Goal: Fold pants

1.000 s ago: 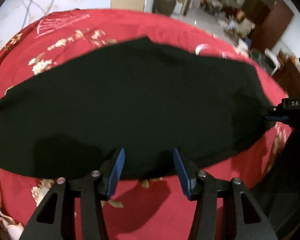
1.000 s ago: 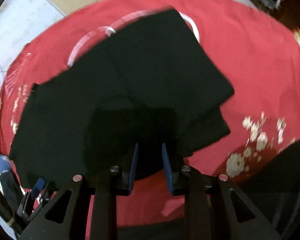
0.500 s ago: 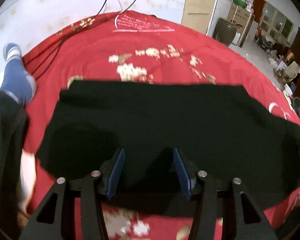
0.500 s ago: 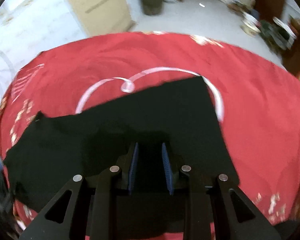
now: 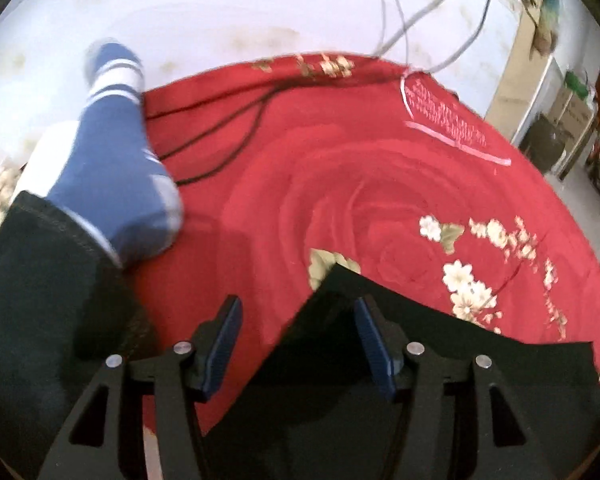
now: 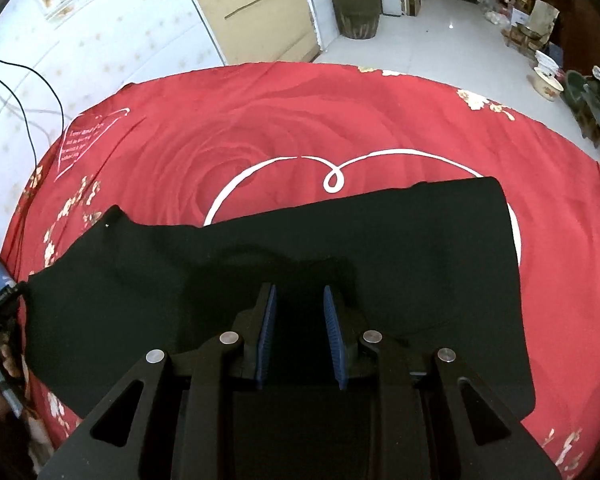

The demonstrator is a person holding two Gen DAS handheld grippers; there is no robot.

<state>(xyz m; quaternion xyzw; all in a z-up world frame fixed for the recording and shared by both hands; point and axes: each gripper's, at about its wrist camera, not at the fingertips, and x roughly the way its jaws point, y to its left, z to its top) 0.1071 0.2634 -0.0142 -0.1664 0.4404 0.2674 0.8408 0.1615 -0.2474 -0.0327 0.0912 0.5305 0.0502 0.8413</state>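
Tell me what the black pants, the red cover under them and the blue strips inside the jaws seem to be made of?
Black pants: soft matte cloth, probably knit; they lie limp and show no sheen. Red cover: smooth printed fabric with a rose and white heart; fibre unclear. Blue strips: ribbed, likely rubber or plastic pads.

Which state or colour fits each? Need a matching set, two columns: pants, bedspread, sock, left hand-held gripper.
Things:
1. pants
2. bedspread
3. sock
4. left hand-held gripper

States or colours:
A. blue with white stripes
B. jaws wide, nothing pinched
C. black, lying flat
D. red with flowers

Pairs: 1-C, 2-D, 3-A, 4-B
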